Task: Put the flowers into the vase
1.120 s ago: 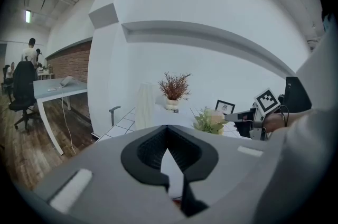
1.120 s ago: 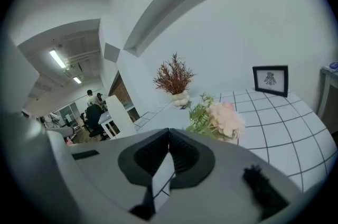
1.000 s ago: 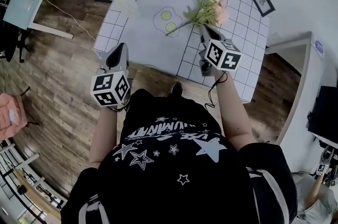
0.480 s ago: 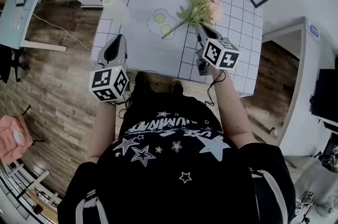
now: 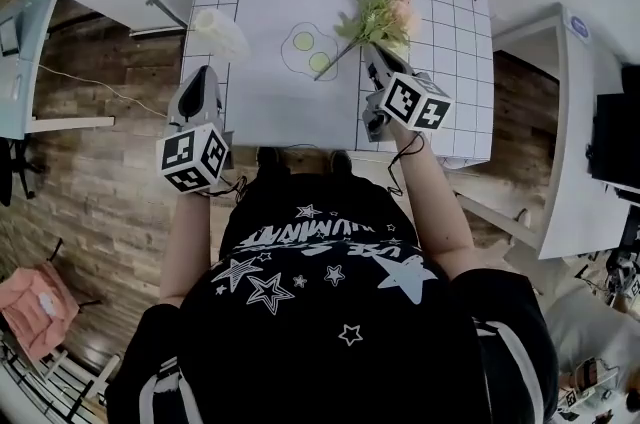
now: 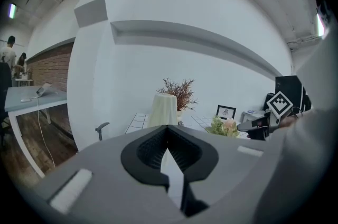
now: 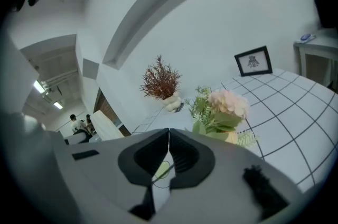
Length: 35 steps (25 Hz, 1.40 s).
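Since no stem is gripped yet, the task looks barely begun. At the left, the left tongs hang closed and empty over the near corner of the desk. They point toward the pale vase standing upright near the desk's left edge, probably so they can steady it. Further right, the flowers lie on their side on the desk, well apart from the vase. The right tongs sit just beside the bunch, tips pressed together on nothing, likely lining up on the stem.
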### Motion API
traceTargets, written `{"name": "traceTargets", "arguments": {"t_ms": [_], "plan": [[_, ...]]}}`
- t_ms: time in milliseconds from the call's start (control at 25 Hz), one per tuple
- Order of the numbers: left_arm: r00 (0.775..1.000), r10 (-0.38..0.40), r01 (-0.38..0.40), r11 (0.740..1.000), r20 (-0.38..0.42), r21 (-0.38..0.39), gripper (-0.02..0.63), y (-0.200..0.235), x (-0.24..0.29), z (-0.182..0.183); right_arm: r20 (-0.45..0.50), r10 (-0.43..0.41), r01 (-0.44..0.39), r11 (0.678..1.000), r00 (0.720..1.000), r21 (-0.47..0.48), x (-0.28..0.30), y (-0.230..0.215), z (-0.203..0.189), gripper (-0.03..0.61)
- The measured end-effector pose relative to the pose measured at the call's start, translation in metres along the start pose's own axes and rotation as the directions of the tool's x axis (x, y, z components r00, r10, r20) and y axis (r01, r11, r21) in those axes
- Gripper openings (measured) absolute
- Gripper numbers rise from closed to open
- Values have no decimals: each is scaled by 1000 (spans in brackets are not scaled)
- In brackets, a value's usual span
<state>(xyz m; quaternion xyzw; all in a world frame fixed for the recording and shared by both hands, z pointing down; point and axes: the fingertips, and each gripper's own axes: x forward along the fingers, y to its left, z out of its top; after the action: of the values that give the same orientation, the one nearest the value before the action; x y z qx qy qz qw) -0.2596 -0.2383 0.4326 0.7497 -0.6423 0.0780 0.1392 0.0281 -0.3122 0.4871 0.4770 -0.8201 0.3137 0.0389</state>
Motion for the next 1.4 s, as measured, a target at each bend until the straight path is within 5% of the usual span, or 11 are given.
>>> {"name": "traceTargets", "arguments": {"t_ms": [320, 520, 720, 840, 1160, 1400], "plan": [[991, -130, 131, 991, -31, 32, 97, 16, 20, -12, -31, -169, 170, 985, 985, 32, 10, -12, -16, 11], [966, -258, 259, 965, -28, 47, 328, 14, 34, -17, -45, -246, 249, 962, 968, 109, 11, -18, -31, 11], [928, -367, 371, 927, -70, 51, 427, 8, 55, -25, -68, -303, 310, 942, 951, 127, 14, -18, -42, 17], [909, -412, 415, 908, -59, 56, 454, 6, 68, -22, -76, -327, 335, 930, 942, 150, 19, -16, -47, 86], [855, -512, 519, 850, -82, 97, 468, -5, 92, -22, -142, -369, 389, 907, 919, 160, 42, -22, -58, 140], [845, -520, 533, 835, -123, 135, 456, -13, 99, -28, -206, -435, 468, 869, 877, 161, 54, -35, -63, 153]]}}
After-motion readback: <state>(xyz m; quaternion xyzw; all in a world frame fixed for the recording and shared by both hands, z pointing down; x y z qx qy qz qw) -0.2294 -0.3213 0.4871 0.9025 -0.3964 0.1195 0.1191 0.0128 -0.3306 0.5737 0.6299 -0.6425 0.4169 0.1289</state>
